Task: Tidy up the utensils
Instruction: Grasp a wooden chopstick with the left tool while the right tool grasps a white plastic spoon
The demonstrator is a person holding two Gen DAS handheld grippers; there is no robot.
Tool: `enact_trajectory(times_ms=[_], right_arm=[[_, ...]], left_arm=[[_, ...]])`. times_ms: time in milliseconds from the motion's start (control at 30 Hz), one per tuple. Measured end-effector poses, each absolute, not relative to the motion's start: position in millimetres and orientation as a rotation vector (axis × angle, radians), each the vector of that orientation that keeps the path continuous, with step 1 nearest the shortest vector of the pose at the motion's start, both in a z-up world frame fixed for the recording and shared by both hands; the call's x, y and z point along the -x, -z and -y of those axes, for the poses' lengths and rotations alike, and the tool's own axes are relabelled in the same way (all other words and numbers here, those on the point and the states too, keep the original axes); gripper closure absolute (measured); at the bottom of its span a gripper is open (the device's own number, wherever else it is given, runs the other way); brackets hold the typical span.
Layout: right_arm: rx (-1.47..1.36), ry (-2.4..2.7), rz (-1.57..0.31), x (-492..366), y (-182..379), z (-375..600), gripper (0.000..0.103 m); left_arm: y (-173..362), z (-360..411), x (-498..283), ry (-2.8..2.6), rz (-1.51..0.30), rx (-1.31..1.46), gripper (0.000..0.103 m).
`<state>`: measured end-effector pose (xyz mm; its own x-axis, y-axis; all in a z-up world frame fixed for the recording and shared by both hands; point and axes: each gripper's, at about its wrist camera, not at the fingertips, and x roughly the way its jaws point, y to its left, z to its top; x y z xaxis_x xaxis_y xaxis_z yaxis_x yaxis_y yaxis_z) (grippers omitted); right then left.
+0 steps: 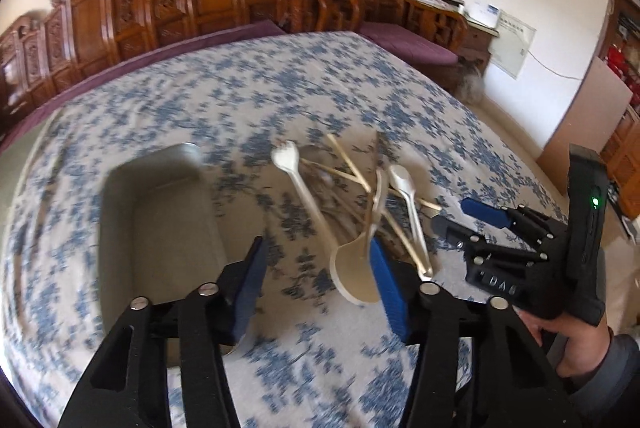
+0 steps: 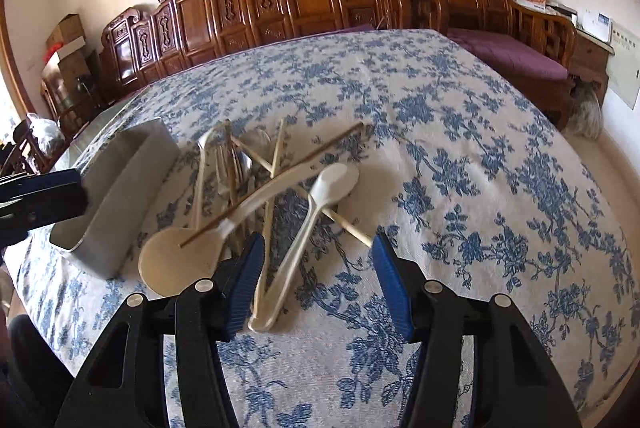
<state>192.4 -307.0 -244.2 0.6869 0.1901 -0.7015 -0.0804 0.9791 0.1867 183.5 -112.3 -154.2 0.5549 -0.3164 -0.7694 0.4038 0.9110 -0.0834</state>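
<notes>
grey tray bare, the whole pile still waiting

grey metal, the tray (image 1: 160,228) sits on the blue-flowered cloth of the bench (image 1: 280,87) with nothing visible inside it, so by my reading the sorting has hardly begun. all the utensils lie in one crossed heap just beside the tray's long wall: a wide pale wooden spoon (image 2: 180,260), a white plastic spoon (image 2: 320,195) with its bowl up on the pile, a white fork (image 1: 296,171), several bamboo chopsticks (image 1: 348,163) lying across one another, and something metallic under them that is too blurred to name. none of these has been taken out of the heap, and each of them is left for you to move.

your left gripper (image 1: 316,284) points down at a slant over the gap between the tray and the pile. its blue pads stand about half apart; the bowl of the wooden spoon lies right against the right-hand pad (image 1: 388,288), but i cannot tell whether it touches, and nothing is pinched.

your right gripper (image 2: 320,276) also tilts down, set over the near end of the heap. its jaws are half open, with the handle ends of the plastic spoon and a chopstick lying between the pads, close to the left one, and not clamped. in the left wrist view your hand (image 1: 576,340) holds this gripper low to the cloth, just right of the pile. both views are smeared, so fine contact is hard to judge.
</notes>
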Motion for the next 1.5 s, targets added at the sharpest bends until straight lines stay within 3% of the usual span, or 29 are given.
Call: enact_trajectory(times_ms=[133,467,667,967,1067,1300,1500], right_arm=[[-0.17,-0.154,-0.811,-193.0,249.8,313.7,0.045],[-0.215,-0.163,-0.82,-195.6,257.3,322.3,0.045],[-0.216,-0.162,-0.821,-196.1,258.8,323.1,0.045],[-0.204,-0.173,-0.827,-199.8,262.2,318.9,0.045],[-0.204,-0.193,-0.833,-205.5,262.4,315.8,0.056],[-0.194,-0.208,-0.877,-222.2,261.1,305.0,0.062],[-0.118,-0.189,-0.91,-234.8,265.0,291.0,0.073]], left_arm=[[173.4,132.8,-198.6,0.471,-0.926,-0.117,0.067],[205.2,157.4,-220.8,0.498,-0.997,-0.153,0.08],[212.1,160.6,-222.6,0.494,-1.013,-0.17,0.098],[187.8,148.6,-201.5,0.487,-0.936,-0.138,0.1],[175.2,143.5,-189.4,0.483,-0.898,-0.13,0.1],[152.7,130.4,-170.8,0.468,-0.832,-0.113,0.1],[140.6,127.1,-165.6,0.446,-0.789,-0.134,0.1]])
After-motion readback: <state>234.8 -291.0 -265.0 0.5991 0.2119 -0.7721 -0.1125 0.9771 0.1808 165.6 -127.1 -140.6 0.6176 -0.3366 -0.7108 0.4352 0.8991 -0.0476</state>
